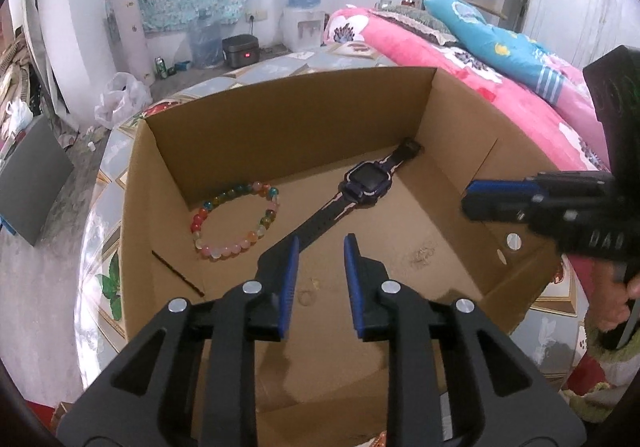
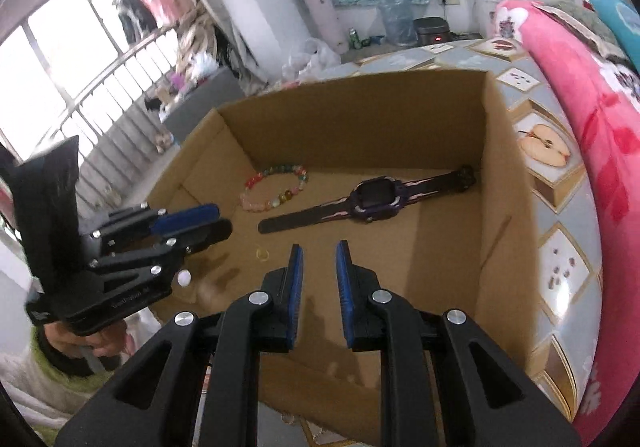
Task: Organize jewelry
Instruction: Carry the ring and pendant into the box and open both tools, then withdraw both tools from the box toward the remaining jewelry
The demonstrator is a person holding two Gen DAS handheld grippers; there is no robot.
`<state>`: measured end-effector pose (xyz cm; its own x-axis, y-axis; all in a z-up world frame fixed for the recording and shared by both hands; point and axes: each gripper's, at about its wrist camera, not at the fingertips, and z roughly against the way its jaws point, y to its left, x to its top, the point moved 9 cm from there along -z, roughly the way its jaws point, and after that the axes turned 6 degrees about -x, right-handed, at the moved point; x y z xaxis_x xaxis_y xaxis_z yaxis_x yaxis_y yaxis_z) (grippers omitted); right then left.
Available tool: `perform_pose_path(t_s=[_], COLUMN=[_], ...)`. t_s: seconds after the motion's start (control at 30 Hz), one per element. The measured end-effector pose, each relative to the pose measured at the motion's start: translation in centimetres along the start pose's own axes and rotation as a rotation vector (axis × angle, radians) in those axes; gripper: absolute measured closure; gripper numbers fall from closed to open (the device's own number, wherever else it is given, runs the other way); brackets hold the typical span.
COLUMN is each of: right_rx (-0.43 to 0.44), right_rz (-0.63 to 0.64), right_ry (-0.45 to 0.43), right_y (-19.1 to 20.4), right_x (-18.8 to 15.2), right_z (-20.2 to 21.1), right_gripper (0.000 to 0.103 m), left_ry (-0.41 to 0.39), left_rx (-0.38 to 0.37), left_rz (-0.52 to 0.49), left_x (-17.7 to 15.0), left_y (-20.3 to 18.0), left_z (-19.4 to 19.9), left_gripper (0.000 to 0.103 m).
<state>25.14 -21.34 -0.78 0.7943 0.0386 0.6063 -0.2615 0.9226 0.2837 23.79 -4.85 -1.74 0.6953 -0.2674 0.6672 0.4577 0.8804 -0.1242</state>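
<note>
An open cardboard box [image 1: 288, 87] [image 2: 360, 91] holds a bracelet of coloured beads [image 1: 236, 223] [image 2: 276, 187] and a dark purple smartwatch [image 1: 366, 183] [image 2: 374, 201], both lying flat on its floor. A small pale ring [image 2: 262, 253] lies on the floor nearer me. My left gripper [image 1: 322, 243] hovers over the box's near part, open, with nothing between its blue pads. It also shows at the left of the right wrist view, left gripper [image 2: 216, 223]. My right gripper [image 2: 319, 245] is open too and empty; it reaches in over the right wall, right gripper [image 1: 468, 199].
The box stands on a round table with a fruit-print cloth [image 1: 104, 183] [image 2: 560, 247]. A bed with a pink blanket [image 1: 440, 59] [image 2: 580, 87] runs along the right. Hands in pale sleeves [image 2: 60, 375] hold the grippers. Cluttered floor and a water dispenser [image 1: 304, 23] lie beyond.
</note>
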Motion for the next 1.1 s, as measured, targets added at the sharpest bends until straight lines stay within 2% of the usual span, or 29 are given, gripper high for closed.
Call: perform_pose_path(t_s=[0.13, 0.3, 0.43, 0.57, 0.67, 0.8, 0.87, 0.93, 1.1], right_rx=[-0.001, 0.010, 0.008, 0.013, -0.002, -0.013, -0.042, -0.073, -0.102], right_rz=[-0.031, -0.041, -0.021, -0.010, -0.019, -0.072, -0.087, -0.078, 0.016], right_ry=[-0.074, -0.178, -0.235, -0.248, -0.195, -0.056, 0.045, 0.102, 0.120], right_y=[-1.2, -1.8, -1.9, -2.0, -2.4, -3.2, -3.4, -3.2, -1.6], right_x=[0.6, 0.2, -1.2, -3.7, -6.4, -10.5, -13.0, -14.4, -14.7], right_z=[2.4, 6.9, 10.1, 12.3, 12.0, 9.0, 6.5, 4.8, 2.8], right_gripper=[0.085, 0.085, 0.085, 0.085, 0.085, 0.085, 0.085, 0.085, 0.085], left_ry=[-0.050, -0.133, -0.181, -0.198, -0.172, -0.103, -0.049, -0.005, 0.069], left_rx=[-0.009, -0.037, -0.075, -0.124, -0.153, -0.181, -0.160, -0.136, -0.117], left_rz=[0.002, 0.004, -0.007, -0.043, -0.056, -0.059, -0.077, -0.113, -0.185], left_x=[0.6, 0.5, -0.2, -2.0, -4.0, -7.4, -9.4, -11.0, -13.5], left_y=[-0.4, -1.2, -2.4, -4.5, -5.9, -7.8, -8.7, -9.7, -11.9], left_z=[0.7, 3.7, 6.1, 8.2, 8.8, 7.7, 6.2, 4.8, 1.8], left_gripper=[0.077, 0.073, 0.068, 0.062, 0.061, 0.056, 0.056, 0.056, 0.056])
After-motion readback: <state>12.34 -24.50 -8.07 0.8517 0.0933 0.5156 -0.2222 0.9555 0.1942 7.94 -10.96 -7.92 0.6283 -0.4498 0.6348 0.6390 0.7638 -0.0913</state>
